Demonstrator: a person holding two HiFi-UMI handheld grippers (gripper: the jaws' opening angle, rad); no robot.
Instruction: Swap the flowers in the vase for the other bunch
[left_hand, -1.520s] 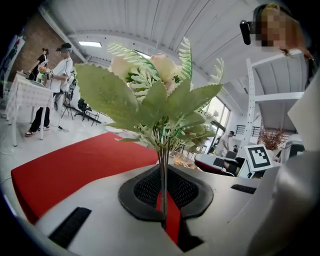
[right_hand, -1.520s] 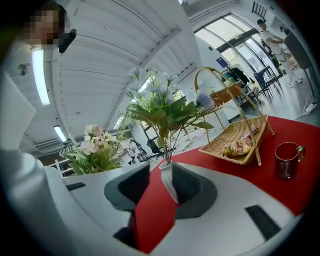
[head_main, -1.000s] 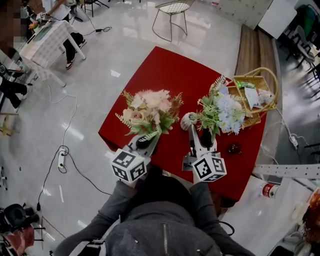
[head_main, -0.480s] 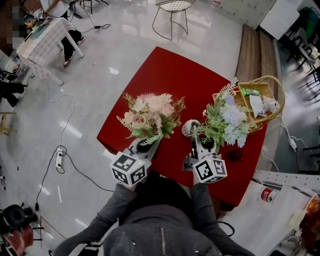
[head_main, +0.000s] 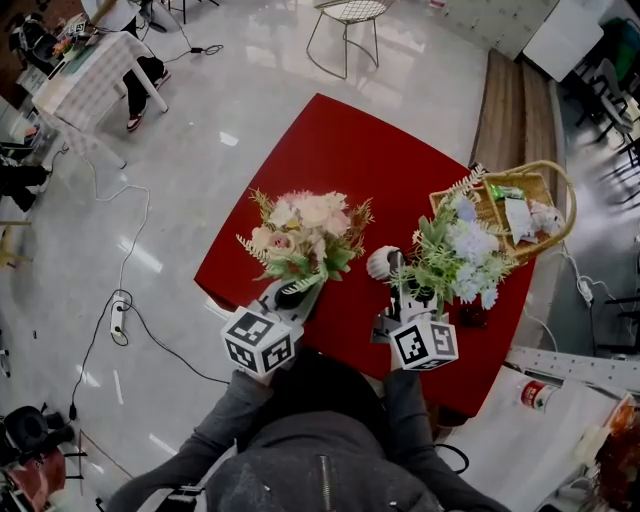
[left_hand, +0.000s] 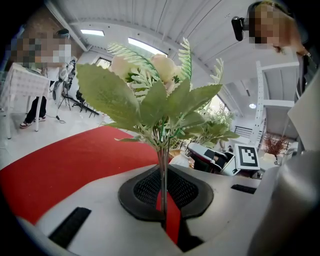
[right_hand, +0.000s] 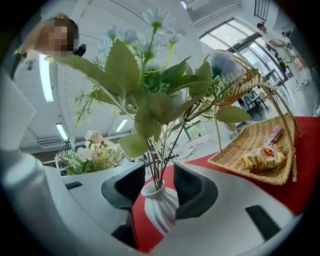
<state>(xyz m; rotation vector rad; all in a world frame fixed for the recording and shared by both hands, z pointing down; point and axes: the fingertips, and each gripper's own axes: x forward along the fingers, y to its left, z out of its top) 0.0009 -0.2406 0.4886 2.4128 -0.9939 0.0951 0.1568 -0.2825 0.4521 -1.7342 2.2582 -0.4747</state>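
My left gripper (head_main: 290, 290) is shut on the stems of the pink and cream bunch (head_main: 303, 232), which it holds upright above the red table (head_main: 330, 150). The stems are pinched between its pads (left_hand: 165, 195). A white ribbed vase (right_hand: 160, 205) holds the blue and white bunch (head_main: 458, 252), whose stems (right_hand: 157, 165) enter its neck. The vase (head_main: 379, 262) stands between the jaws of my right gripper (right_hand: 159, 182), which are closing. I see no pad pressing on it. The right gripper (head_main: 397, 265) points level over the table's near side.
A wicker basket (head_main: 545, 225) with packets in it sits at the table's right edge; the right gripper view shows the basket (right_hand: 235, 155) too. A small dark object (head_main: 472, 315) lies right of the right gripper. A wire chair (head_main: 345, 25) stands beyond the table.
The vase with the blue bunch and my right gripper have shifted a little toward me and to the right. The left gripper still holds the pink bunch in about the same place.
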